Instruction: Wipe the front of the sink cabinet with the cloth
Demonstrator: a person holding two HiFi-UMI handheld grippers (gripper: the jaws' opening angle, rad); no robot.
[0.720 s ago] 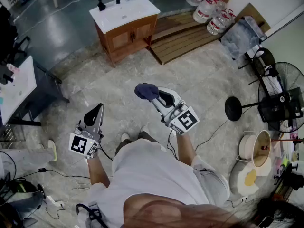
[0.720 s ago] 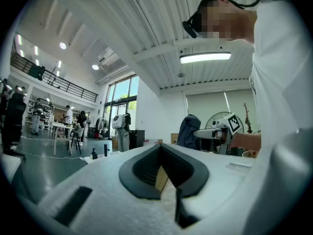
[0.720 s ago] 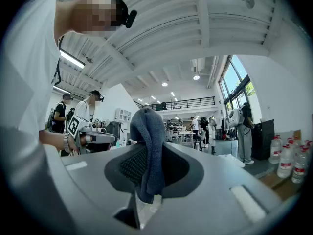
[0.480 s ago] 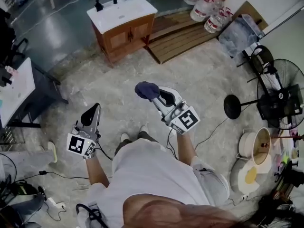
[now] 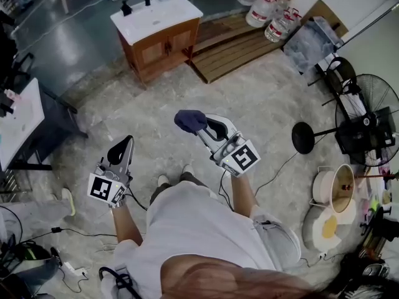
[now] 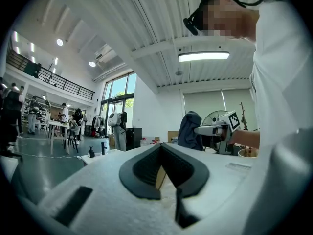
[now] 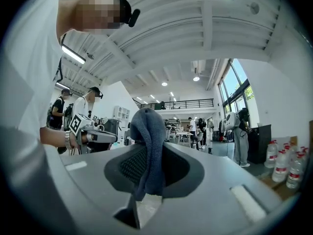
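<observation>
The sink cabinet (image 5: pixel 163 39) is brown wood with two doors and a white basin top (image 5: pixel 156 16); it stands far ahead at the top of the head view. My right gripper (image 5: pixel 198 124) is shut on a dark blue cloth (image 5: pixel 190 120), held at mid-height well short of the cabinet. In the right gripper view the cloth (image 7: pixel 149 146) hangs bunched between the jaws. My left gripper (image 5: pixel 120 149) is lower left, its jaws together with nothing between them. In the left gripper view the jaws (image 6: pixel 164 166) meet, with the cloth (image 6: pixel 190 130) off to the right.
A wooden pallet (image 5: pixel 234 45) lies right of the cabinet, with water bottles (image 5: pixel 268 8) behind it. A standing fan (image 5: pixel 368 120) and its round base (image 5: pixel 303 137) are at the right. A dark-framed table (image 5: pixel 19 120) is at the left. Cables trail on the stone floor (image 5: pixel 149 104).
The view has shifted slightly; the cabinet sits a little higher and further left in the head view. Both grippers keep their hold and pose.
</observation>
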